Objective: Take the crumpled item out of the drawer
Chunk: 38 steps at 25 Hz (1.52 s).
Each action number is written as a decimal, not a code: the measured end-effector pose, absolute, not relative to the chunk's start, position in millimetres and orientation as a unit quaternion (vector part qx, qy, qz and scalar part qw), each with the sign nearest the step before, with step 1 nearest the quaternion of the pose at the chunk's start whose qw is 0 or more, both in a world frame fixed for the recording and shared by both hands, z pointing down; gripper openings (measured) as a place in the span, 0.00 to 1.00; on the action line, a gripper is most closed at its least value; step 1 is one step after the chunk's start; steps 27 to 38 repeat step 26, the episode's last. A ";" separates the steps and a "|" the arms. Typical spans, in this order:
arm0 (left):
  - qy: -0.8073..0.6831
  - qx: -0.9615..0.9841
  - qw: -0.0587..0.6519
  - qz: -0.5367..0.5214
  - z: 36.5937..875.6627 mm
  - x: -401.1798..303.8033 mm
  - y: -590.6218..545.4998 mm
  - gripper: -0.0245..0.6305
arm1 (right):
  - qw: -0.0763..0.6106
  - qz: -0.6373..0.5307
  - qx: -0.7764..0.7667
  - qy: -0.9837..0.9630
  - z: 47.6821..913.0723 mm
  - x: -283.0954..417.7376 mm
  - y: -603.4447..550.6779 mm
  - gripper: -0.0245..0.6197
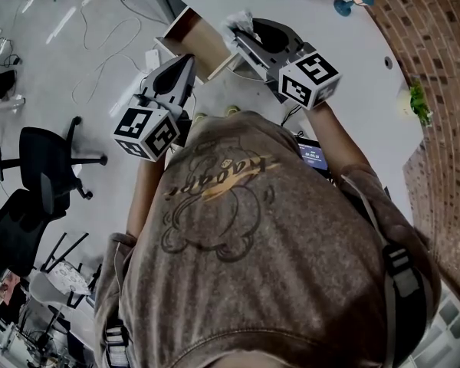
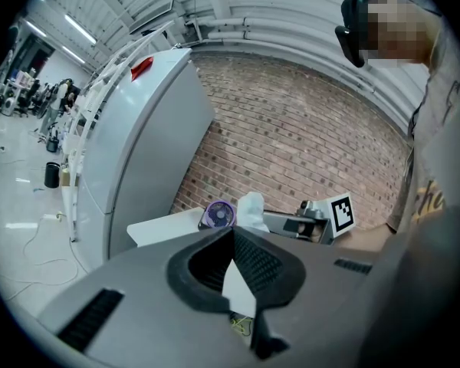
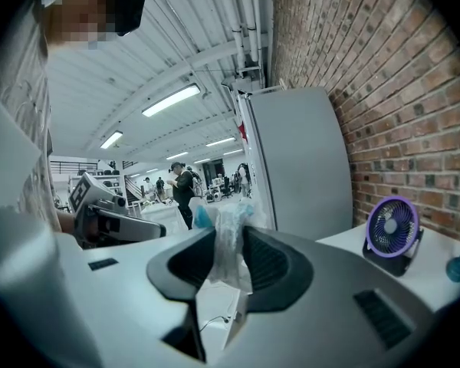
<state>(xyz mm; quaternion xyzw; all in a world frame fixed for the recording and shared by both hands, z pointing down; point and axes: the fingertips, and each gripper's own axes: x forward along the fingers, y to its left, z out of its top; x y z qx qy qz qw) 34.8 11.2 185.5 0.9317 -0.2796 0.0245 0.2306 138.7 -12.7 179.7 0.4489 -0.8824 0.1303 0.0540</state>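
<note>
Crumpled item (image 3: pixel 224 257) in right claw (image 3: pixel 228 232) | white table (image 1: pixel 353 67) | brick wall (image 3: pixel 399 90)

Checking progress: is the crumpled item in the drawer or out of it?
Out. The right hand-held gripper pinches the crumpled item between its jaws, in the air beside the open drawer.

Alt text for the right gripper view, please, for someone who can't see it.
The right gripper has its jaws shut on a crumpled clear plastic wrapper. Behind it are the left gripper on the left, a purple fan on the right and a brick wall.
</note>
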 end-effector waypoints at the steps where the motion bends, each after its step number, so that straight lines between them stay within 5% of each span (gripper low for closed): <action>1: -0.280 0.932 0.231 0.024 185.7 35.1 11.4 0.05 | 0.054 0.131 0.448 -0.883 180.1 138.8 -12.4 0.21; 38: -0.295 0.923 0.247 0.019 192.4 34.4 11.9 0.05 | 0.057 0.144 0.449 -0.880 185.3 146.5 -20.2 0.21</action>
